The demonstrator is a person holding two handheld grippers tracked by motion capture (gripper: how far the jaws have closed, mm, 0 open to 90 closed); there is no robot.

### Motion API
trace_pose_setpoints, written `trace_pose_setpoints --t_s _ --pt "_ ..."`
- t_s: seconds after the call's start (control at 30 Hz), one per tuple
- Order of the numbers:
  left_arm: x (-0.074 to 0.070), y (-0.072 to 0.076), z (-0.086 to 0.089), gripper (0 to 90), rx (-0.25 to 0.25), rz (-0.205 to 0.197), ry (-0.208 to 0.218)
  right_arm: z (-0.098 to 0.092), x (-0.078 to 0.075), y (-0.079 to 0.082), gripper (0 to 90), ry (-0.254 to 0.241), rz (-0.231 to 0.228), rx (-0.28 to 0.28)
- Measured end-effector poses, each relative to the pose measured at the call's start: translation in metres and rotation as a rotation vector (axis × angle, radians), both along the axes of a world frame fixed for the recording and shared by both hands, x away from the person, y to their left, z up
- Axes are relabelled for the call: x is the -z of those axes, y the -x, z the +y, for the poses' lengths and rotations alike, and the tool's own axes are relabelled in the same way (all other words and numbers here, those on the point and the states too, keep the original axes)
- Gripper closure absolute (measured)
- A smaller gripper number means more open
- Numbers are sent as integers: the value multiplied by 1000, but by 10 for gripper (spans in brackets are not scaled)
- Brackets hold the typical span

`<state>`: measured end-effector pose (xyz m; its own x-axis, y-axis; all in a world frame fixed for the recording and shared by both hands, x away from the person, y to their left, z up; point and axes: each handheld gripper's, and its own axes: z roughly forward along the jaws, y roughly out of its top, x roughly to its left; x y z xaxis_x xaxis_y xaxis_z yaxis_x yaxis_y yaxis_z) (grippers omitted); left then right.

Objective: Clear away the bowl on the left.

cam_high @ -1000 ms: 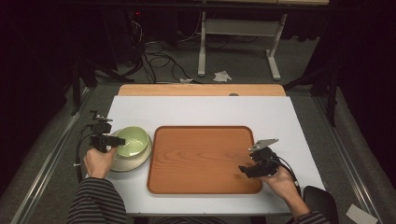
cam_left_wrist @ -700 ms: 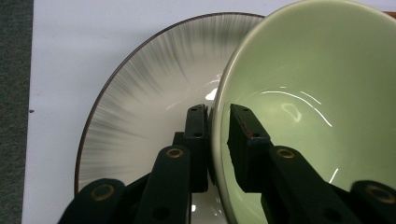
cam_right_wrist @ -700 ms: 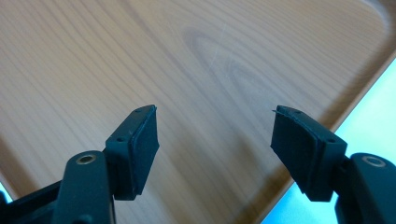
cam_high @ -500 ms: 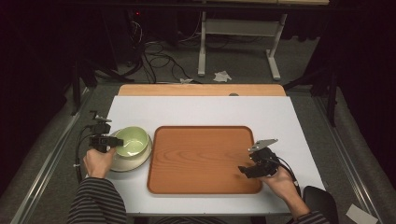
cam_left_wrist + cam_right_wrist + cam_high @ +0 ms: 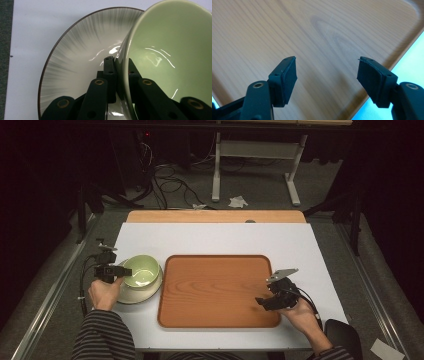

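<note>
Between my left gripper's [image 5: 119, 65] jaws sits the rim of the green bowl [image 5: 172, 47]: one jaw is outside the wall, the other inside, and they have just closed, pinching the wall tight. The bowl tips in the left gripper view, its glossy inside opening to the right of the jaws. Under it and to the left of the jaws spreads the cream plate [image 5: 72, 57], streaked grey toward a dark rim, and I see the bowl resting in that plate. Beyond the plate's edge is the white table [image 5: 37, 22].

From the high view, my left gripper [image 5: 116, 270] comes at the bowl [image 5: 142, 269] from its left side, with the left hand [image 5: 105, 292] just behind it and a striped sleeve [image 5: 102, 335] trailing back. The plate [image 5: 135, 295] lies just beside the wooden tray [image 5: 215, 290], to the tray's left, on the table [image 5: 225, 237].

Over on the other side, my right gripper [image 5: 265, 301] hangs at the tray's near right corner, held by the right hand [image 5: 300, 312]. In the right gripper view its jaws stand spread wide with nothing between them [image 5: 327, 75], and below them I see bare wood grain [image 5: 287, 32]. A strip of pale table [image 5: 412, 60] shows past the tray's edge, off to the right of the jaws.
</note>
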<state>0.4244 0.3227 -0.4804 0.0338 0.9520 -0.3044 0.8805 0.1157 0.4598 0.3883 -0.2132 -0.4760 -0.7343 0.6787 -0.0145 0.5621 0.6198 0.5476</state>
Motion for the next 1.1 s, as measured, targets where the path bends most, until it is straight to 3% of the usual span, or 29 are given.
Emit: trace_pose_setpoints --t_s 0.37,0.53,0.73,0.83,0.93,1.1 --pt "-7 4 4 838 7 -34 33 0 -1 0 335 4 -2 5" --pt "-15 6 0 838 29 -73 16 0 0 1 335 0 -2 2" --pt "-20 6 -5 837 57 -89 -7 -1 -1 1 335 -3 -6 10" --pt "-24 8 -8 836 72 -109 -4 -1 -1 1 335 -3 -6 8" --pt "-27 9 -10 836 73 -128 29 -1 -1 0 335 -5 -4 8" --pt "-31 9 -15 837 101 -137 18 -1 -1 1 335 -3 -5 9"
